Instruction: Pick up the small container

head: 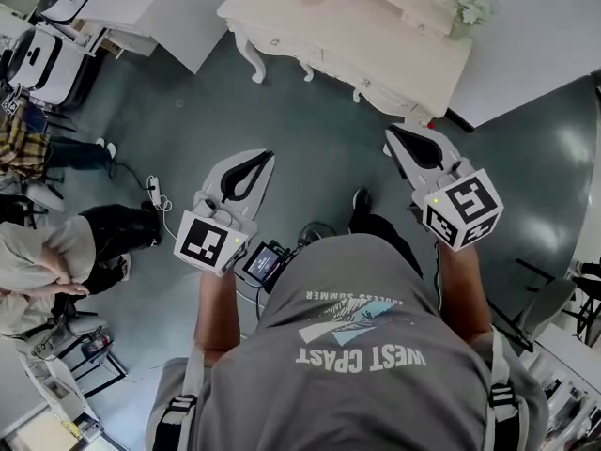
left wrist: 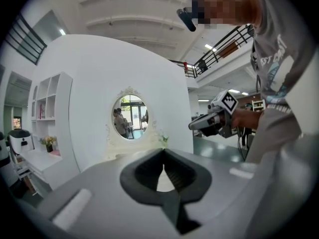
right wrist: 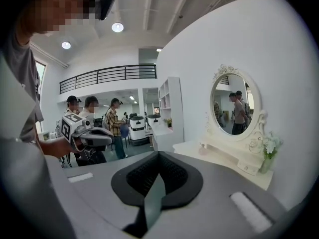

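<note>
A cream dressing table with an oval mirror stands ahead of me against a white wall. On its top sits a small pale pinkish container, faint in the head view. My left gripper and right gripper are held out over the grey floor, both short of the table. Each is shut, tips touching, with nothing between them. The left gripper's closed jaws point at the table and mirror. The right gripper's closed jaws point towards the table's left end.
A vase of white flowers stands at the table's right end. White shelving and white machines stand to the left. People sit and stand on the left. A cable and power strip lie on the floor.
</note>
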Tool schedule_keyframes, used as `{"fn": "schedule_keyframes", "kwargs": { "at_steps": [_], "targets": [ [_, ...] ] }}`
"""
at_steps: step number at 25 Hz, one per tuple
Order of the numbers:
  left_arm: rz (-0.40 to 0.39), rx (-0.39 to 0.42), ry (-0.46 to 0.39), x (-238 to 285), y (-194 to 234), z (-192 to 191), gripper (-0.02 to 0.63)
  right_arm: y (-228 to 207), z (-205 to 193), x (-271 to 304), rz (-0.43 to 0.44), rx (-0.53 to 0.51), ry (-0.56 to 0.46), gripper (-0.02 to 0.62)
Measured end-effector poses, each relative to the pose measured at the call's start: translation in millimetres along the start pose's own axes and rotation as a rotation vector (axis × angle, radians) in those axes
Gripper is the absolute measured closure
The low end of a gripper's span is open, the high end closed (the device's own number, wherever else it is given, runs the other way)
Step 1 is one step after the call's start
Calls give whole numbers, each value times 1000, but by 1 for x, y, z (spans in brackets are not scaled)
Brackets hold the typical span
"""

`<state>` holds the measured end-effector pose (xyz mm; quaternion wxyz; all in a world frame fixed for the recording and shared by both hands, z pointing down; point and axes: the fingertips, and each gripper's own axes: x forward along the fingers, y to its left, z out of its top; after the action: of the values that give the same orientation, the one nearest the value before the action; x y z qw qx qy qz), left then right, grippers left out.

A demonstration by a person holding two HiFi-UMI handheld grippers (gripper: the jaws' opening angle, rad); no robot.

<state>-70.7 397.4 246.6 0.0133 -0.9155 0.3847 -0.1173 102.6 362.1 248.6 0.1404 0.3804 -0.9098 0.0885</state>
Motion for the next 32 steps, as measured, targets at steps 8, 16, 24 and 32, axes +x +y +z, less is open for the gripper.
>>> {"fn": "schedule_keyframes", "kwargs": {
  "at_steps": [8,16,24,32],
  "targets": [
    [55,-37,25,80,18,-2,603,-76,-6,45,91,0,33,594],
    [138,-35,17,124,37,15,603,-125,5,64,159,-28,34,594],
    [107,-35,42,138,75,7,603,-140,-1,98,138,21,75,594],
    [-31,-3,28,162,158,5,603,-143,32,158,18,60,64,594]
  ]
}}
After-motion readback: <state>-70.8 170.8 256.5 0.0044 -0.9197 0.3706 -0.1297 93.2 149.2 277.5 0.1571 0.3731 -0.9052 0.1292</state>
